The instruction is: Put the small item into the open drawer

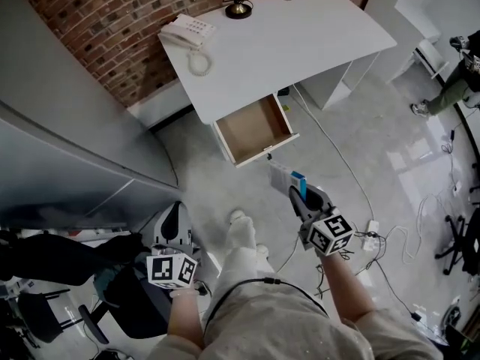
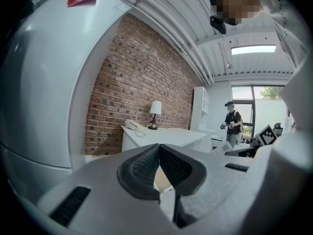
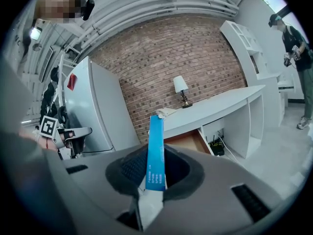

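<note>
Blue-and-white box (image 3: pixel 156 155) clamped edge-on between right gripper (image 3: pixel 155 175) pads, projecting past fingertips. Drawer (image 1: pixel 255 128) ahead of those fingertips, well apart, pulled out under desk (image 1: pixel 285 43). Step in hand: carry. For clean placement: firm grip, box tip over drawer's open top, lower inside walls, then release. Drawer seemingly empty; rear part hidden beneath desk. Left gripper (image 2: pixel 159 168) closed on nothing.

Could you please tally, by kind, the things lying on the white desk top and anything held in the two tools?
Telephone: 1, on the desk
Lamp: 1, on the desk
Small box: 1, blue and white, clamped in the right tool
Held in the left tool: 0, its jaws are together on nothing
Total: 3
</note>
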Motion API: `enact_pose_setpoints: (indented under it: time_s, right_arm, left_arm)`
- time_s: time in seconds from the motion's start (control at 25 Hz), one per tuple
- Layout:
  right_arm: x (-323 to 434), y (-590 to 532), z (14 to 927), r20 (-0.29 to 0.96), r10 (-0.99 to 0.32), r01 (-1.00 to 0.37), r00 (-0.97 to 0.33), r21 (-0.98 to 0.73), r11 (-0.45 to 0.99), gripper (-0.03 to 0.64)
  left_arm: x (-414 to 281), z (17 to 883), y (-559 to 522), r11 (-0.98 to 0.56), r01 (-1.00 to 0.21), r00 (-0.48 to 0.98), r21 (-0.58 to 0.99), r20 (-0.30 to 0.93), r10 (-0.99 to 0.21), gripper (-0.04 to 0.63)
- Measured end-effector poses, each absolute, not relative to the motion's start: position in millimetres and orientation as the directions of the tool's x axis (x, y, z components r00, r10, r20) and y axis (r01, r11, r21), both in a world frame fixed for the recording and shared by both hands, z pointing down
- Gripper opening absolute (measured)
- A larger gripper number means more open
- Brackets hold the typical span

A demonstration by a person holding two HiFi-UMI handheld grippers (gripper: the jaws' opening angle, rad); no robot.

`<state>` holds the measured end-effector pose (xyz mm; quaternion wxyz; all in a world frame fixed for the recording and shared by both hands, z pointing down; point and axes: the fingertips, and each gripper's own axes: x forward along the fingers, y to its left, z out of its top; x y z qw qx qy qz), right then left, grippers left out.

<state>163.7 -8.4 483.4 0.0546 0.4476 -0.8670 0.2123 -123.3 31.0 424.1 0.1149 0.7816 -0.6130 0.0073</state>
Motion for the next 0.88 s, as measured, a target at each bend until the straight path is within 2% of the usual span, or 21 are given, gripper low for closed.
enact_pose_setpoints:
  time_s: [0.48, 0.88]
  right_arm:
    - [122, -86, 514, 0.349, -0.702, -0.784, -0.62, -0.3, 0.543, 0.071]
    - [102, -144, 548, 0.411, -0.685, -0.799, -0.601, -0.305, 0.518, 0.071]
  left_arm:
    - [-130, 458, -56, -0.252, -0.948, 0.29, 0.193, 0.205, -0.935, 0.006]
    - [-139, 490, -117, -0.269, -0.937, 0.32, 0.221, 0.238, -0.917, 0.006]
